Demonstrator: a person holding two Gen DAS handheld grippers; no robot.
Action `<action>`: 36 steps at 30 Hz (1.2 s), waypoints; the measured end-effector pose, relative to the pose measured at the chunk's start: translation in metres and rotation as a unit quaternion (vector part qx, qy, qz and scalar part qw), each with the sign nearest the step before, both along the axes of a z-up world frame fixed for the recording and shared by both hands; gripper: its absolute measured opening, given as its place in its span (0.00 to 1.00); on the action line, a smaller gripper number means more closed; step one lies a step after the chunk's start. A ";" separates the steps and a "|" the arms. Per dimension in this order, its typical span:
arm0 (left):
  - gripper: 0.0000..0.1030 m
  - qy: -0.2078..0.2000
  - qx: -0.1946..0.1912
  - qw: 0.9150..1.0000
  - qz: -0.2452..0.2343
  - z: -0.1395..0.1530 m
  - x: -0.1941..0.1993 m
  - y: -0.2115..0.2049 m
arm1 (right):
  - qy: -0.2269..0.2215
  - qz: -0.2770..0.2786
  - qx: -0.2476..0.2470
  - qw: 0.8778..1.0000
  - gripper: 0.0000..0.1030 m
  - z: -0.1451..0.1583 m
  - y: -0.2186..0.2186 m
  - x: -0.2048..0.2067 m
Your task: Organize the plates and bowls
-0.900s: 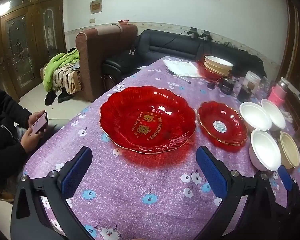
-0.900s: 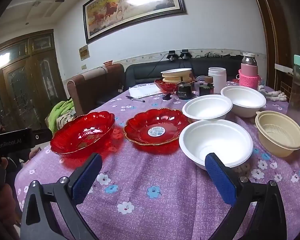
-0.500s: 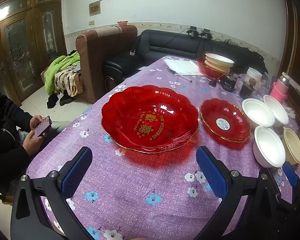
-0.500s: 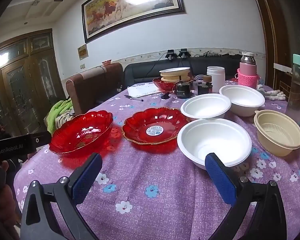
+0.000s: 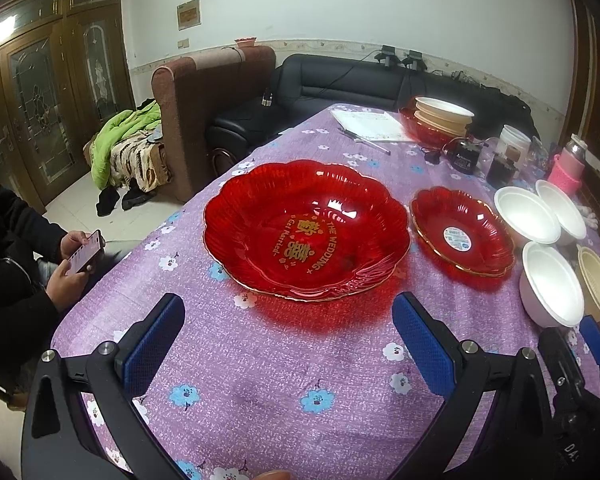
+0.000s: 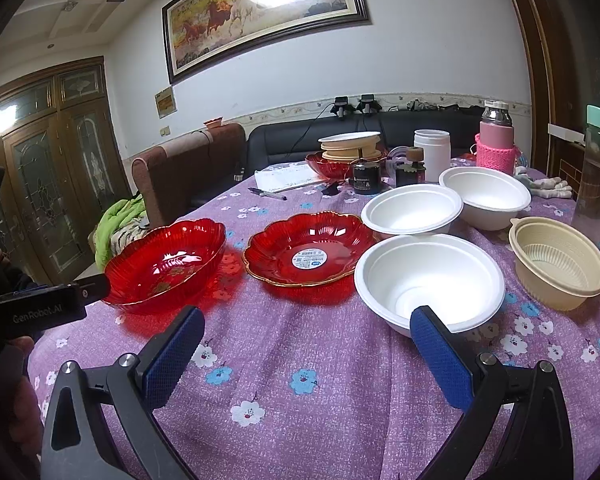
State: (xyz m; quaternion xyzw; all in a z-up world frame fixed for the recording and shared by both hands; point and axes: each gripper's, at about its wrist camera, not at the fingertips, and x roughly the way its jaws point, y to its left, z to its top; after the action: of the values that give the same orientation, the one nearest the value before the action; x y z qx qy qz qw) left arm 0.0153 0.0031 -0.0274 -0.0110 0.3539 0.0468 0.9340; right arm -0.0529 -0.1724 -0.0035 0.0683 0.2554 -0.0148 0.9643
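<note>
Plates and bowls are spread over the purple flowered tablecloth (image 6: pixel 300 360), none of them stacked on this near end. Furthest left sits the large red plate (image 5: pixel 306 232), scalloped and gold-lettered in the middle, and just to its right the small red plate (image 5: pixel 462 236) with a round sticker at its centre; the two rims are close but I can't say whether they touch. Right of that come three white bowls: the near white bowl (image 6: pixel 430 280) closest to the table edge, the middle white bowl (image 6: pixel 412 208) behind it, and the far white bowl (image 6: pixel 484 196) beside that one, their rims looking to meet. A cream bowl (image 6: pixel 556 264) stands at the right end, just beside the near white one. The left gripper (image 5: pixel 288 340) hangs above the cloth in front of the large red plate, its blue pads (image 5: pixel 152 344) wide apart and holding nothing. The right gripper (image 6: pixel 306 352) is likewise spread and empty, its right pad in front of the near white bowl's rim. At the far end of the table a stack of dishes (image 6: pixel 350 146) rests in another red dish, near a pink flask (image 6: pixel 496 140) and a white jar (image 6: pixel 432 154). A seated person (image 5: pixel 16 264) at the left looks at a phone (image 5: pixel 86 252).
</note>
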 end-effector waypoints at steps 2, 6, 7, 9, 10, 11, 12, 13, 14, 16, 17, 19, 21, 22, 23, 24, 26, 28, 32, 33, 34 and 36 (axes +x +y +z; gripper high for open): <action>1.00 0.001 0.000 1.000 0.003 -0.001 0.001 0.001 | 0.001 0.000 0.001 1.000 1.00 -0.001 0.000 0.000; 1.00 0.002 -0.002 1.000 0.009 -0.002 0.001 0.003 | 0.001 0.000 0.001 1.000 1.00 -0.001 0.000 0.000; 1.00 0.003 -0.003 1.000 0.009 -0.002 0.002 0.003 | 0.002 0.001 0.001 1.000 1.00 -0.001 0.000 0.000; 1.00 0.004 -0.002 1.000 0.010 -0.003 0.002 0.004 | 0.003 0.000 0.001 1.000 1.00 -0.003 0.000 0.002; 1.00 0.005 -0.003 1.000 0.011 -0.004 0.003 0.004 | 0.004 0.000 0.002 1.000 1.00 -0.003 0.000 0.002; 1.00 0.006 -0.003 1.000 0.010 -0.004 0.003 0.004 | 0.004 0.000 0.002 1.000 1.00 -0.003 0.000 0.002; 1.00 0.006 -0.004 1.000 0.010 -0.005 0.003 0.004 | 0.005 0.000 0.003 1.000 1.00 -0.003 0.000 0.002; 1.00 0.007 -0.003 1.000 0.011 -0.005 0.004 0.004 | 0.005 0.000 0.003 1.000 1.00 -0.003 0.000 0.002; 1.00 0.007 -0.003 1.000 0.011 -0.005 0.004 0.004 | 0.006 0.001 0.004 1.000 1.00 -0.003 0.000 0.002; 1.00 0.007 -0.005 1.000 0.010 -0.005 0.004 0.005 | 0.007 0.000 0.005 1.000 1.00 -0.003 0.000 0.003; 1.00 0.007 -0.004 1.000 0.010 -0.005 0.004 0.005 | 0.007 0.000 0.005 1.000 1.00 -0.004 0.000 0.003; 1.00 0.006 -0.003 1.000 0.010 -0.006 0.004 0.005 | 0.007 0.000 0.005 1.000 1.00 -0.004 0.000 0.003; 1.00 0.006 -0.004 1.000 0.008 -0.006 0.005 0.005 | 0.007 0.000 0.005 1.000 1.00 -0.004 0.000 0.003; 1.00 0.007 -0.005 1.000 0.007 -0.006 0.005 0.006 | 0.007 0.000 0.005 1.000 1.00 -0.004 0.001 0.003; 1.00 0.007 -0.006 1.000 0.007 -0.007 0.006 0.006 | 0.007 0.001 0.005 1.000 1.00 -0.004 0.000 0.003; 1.00 0.008 -0.006 1.000 0.006 -0.008 0.006 0.007 | 0.007 0.001 0.005 1.000 1.00 -0.004 0.000 0.003; 1.00 0.011 -0.009 1.000 0.005 -0.008 0.007 0.008 | 0.008 0.000 0.005 1.000 1.00 -0.004 0.000 0.003; 1.00 0.012 -0.011 1.000 0.007 -0.009 0.008 0.009 | 0.008 -0.001 0.007 1.000 1.00 -0.005 -0.001 0.003; 1.00 0.012 -0.014 1.000 0.009 -0.011 0.009 0.013 | 0.010 -0.001 0.007 1.000 1.00 -0.006 -0.001 0.003; 1.00 0.013 -0.015 1.000 0.010 -0.011 0.010 0.015 | 0.011 -0.001 0.008 1.000 1.00 -0.006 -0.001 0.003; 1.00 0.014 -0.016 1.000 0.011 -0.012 0.010 0.016 | 0.012 -0.001 0.009 1.000 1.00 -0.007 -0.001 0.003; 1.00 0.015 -0.016 1.000 0.015 -0.014 0.011 0.018 | 0.015 -0.002 0.010 1.000 1.00 -0.007 -0.002 0.004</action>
State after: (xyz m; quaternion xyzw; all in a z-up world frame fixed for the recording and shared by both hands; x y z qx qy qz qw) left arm 0.0266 0.0213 -0.0413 -0.0306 0.3689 0.0550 0.9273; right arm -0.0487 -0.1746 -0.0107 0.0784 0.2697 -0.0149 0.9596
